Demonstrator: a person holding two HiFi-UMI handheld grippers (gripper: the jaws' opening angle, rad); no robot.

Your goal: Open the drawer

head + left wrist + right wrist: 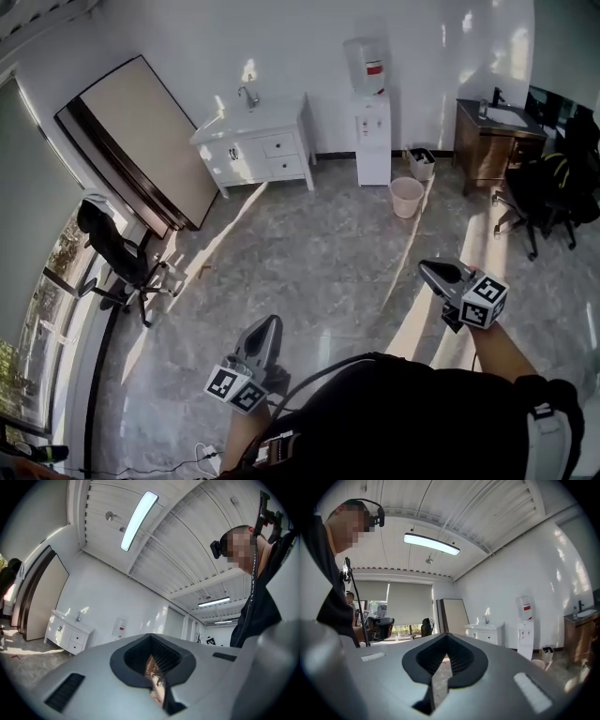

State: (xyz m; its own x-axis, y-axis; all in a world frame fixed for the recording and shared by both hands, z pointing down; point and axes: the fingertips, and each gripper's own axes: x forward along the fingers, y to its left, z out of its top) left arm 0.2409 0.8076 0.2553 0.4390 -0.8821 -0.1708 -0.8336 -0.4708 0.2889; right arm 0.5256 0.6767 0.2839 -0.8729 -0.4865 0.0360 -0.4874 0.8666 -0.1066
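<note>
The white cabinet (258, 145) with a tap on top stands against the far wall; its two small drawers (279, 146) look closed. It also shows small in the left gripper view as the cabinet (68, 637) and in the right gripper view as the cabinet (485, 632). My left gripper (272, 323) is held low near the person's body, shut and empty, far from the cabinet. My right gripper (427, 267) is off to the right, its jaws together with nothing held. In their own views the left gripper (151, 637) and right gripper (447, 637) point across the room.
A large board (141, 141) leans on the left wall with an office chair (117, 262) in front of it. A water dispenser (372, 122), a pink bin (406, 197), a dark wooden cabinet (487, 141) and a black chair (548, 187) stand to the right. Marble floor lies between me and the cabinet.
</note>
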